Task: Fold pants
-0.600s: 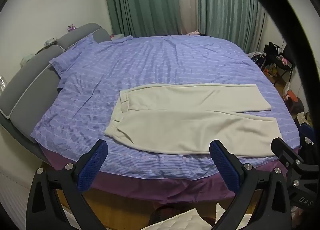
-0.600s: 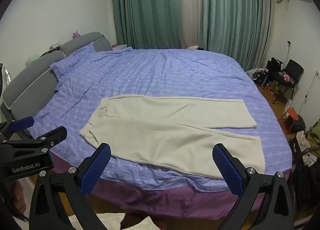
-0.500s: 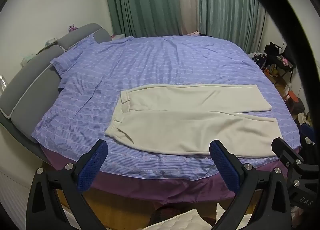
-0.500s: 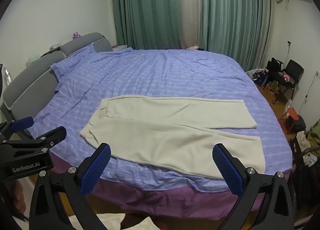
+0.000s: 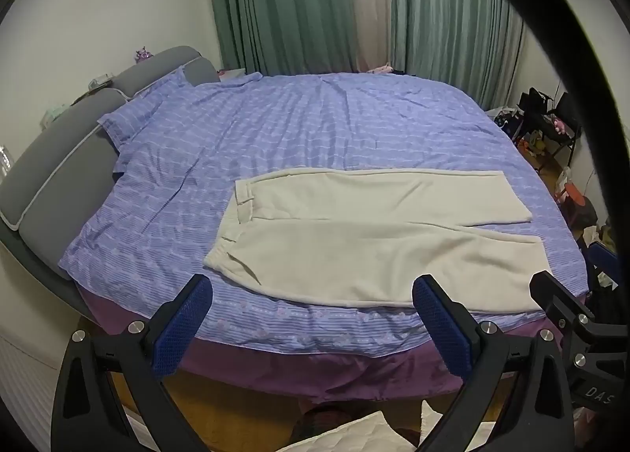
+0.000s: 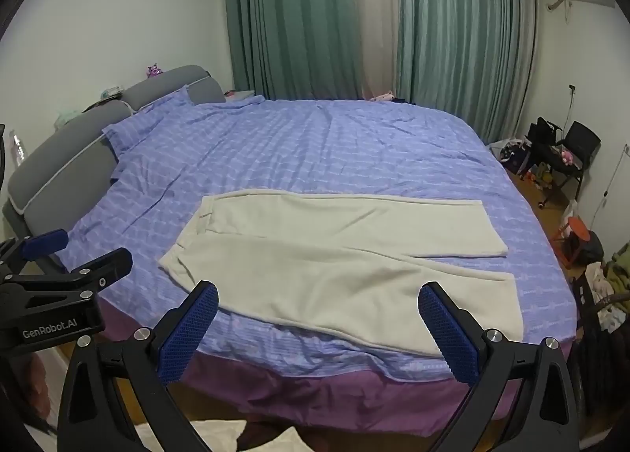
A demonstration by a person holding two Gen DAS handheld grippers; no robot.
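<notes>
Cream pants (image 5: 366, 239) lie flat on the blue striped bedspread (image 5: 299, 133), waistband to the left, both legs stretched to the right and slightly apart at the hems. They also show in the right wrist view (image 6: 342, 255). My left gripper (image 5: 313, 318) is open and empty, held off the near bed edge below the pants. My right gripper (image 6: 319, 322) is open and empty, also short of the bed edge. The left gripper's body shows at the left of the right wrist view (image 6: 51, 294).
A grey padded headboard (image 5: 51, 172) runs along the left. Green curtains (image 6: 307, 19) hang behind the bed. A black chair and clutter (image 6: 559, 160) stand on the floor at the right. A purple sheet (image 6: 334, 393) hangs over the near bed edge.
</notes>
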